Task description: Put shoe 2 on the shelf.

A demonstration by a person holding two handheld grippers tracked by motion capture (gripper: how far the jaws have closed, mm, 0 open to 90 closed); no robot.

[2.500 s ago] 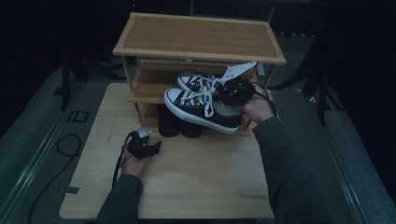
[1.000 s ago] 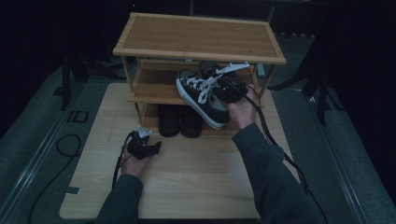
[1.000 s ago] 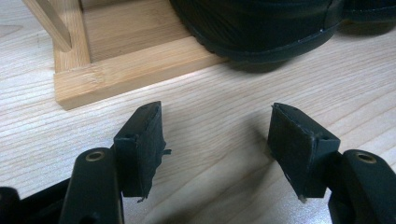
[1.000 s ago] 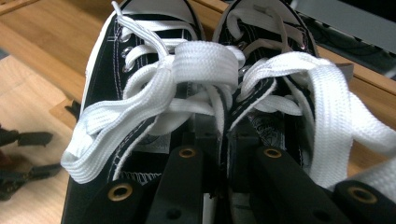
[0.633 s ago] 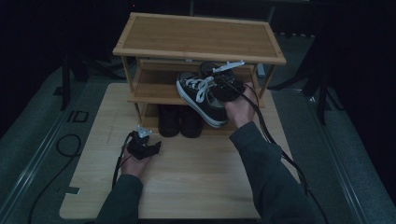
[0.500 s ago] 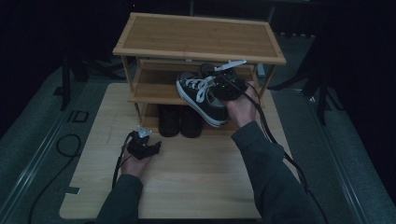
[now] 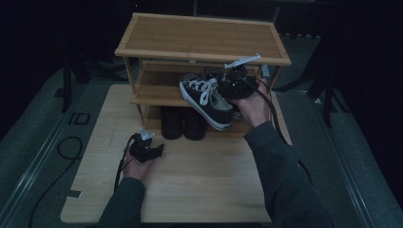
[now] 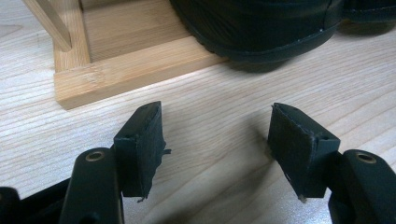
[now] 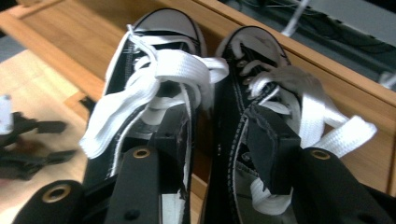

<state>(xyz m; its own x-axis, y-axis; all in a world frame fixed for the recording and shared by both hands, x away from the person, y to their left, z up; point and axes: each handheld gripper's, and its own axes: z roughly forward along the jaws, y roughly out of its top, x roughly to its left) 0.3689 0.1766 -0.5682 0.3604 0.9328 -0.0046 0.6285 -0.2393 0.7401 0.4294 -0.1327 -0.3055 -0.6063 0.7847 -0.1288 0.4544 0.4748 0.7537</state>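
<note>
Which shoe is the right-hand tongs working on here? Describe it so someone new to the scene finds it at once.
Start at the bamboo shoe rack at the far side of the table. On its middle shelf, right of centre, lie two black canvas sneakers with white laces; the right tongs straddle their inner sides. The one meant is the nearer sneaker, jutting over the shelf's front edge, unlike the plain dark shoes below.

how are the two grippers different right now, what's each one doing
The left gripper sits low over the wooden table in front of the shoe rack, jaws open with nothing between them. The right gripper is raised at the rack's middle shelf, its jaws reaching into the pair of black sneakers, one jaw in each shoe; they have just been opening. Whether its pads still press on the sneakers isn't clear. Both have black jaws and are hand-held.
</note>
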